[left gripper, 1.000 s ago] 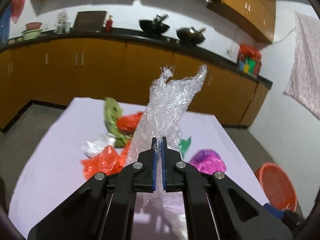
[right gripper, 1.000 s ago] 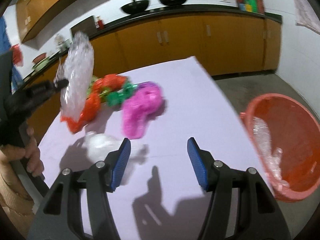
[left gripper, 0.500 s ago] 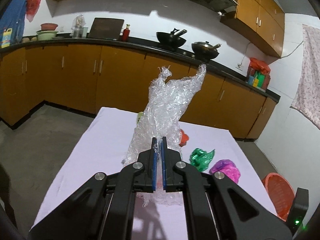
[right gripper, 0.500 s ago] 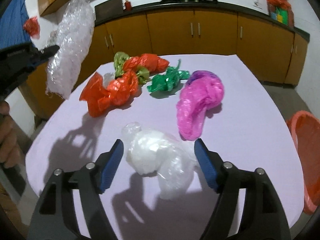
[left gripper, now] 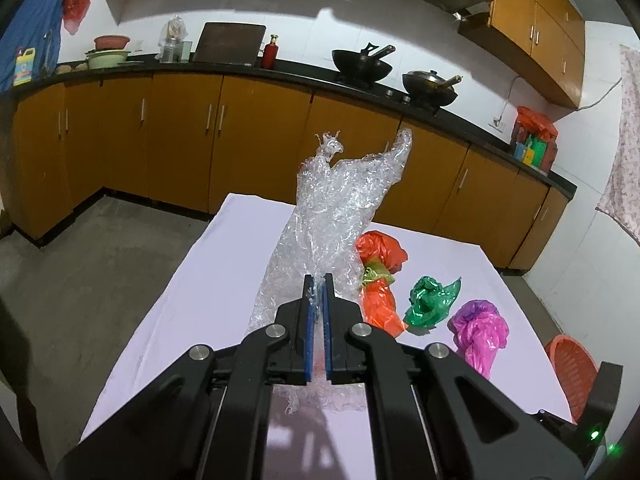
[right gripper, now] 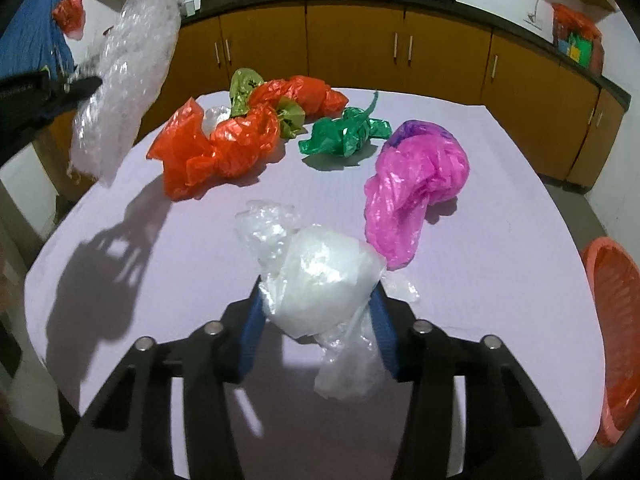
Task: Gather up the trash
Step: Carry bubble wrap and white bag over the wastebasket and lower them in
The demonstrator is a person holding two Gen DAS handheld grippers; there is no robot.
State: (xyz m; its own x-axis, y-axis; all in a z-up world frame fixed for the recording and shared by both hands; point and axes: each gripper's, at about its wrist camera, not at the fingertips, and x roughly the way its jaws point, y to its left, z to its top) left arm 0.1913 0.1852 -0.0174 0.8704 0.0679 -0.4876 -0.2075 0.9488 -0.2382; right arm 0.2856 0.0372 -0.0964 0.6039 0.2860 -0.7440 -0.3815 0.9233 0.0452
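My left gripper (left gripper: 318,280) is shut on a crumpled sheet of clear bubble wrap (left gripper: 332,208), held up above the left side of the table. The right wrist view shows that bubble wrap (right gripper: 124,80) hanging at the upper left. My right gripper (right gripper: 318,292) is low over the table's near part, its jaws closing around a white plastic bag (right gripper: 320,276), and both blue pads touch the bag's sides. Behind it lie a pink bag (right gripper: 420,172), a green bag (right gripper: 344,132) and orange bags (right gripper: 216,148) knotted with an olive one.
The table carries a lilac cloth (right gripper: 160,280). An orange basket (right gripper: 616,340) stands on the floor off the table's right edge. Brown kitchen cabinets (left gripper: 260,140) and a black counter with woks run along the far wall. Concrete floor lies to the left.
My right gripper swung from near the basket to the white bag, came down over it, and its jaws narrowed onto it. The left gripper kept its hold on the bubble wrap while drifting left.
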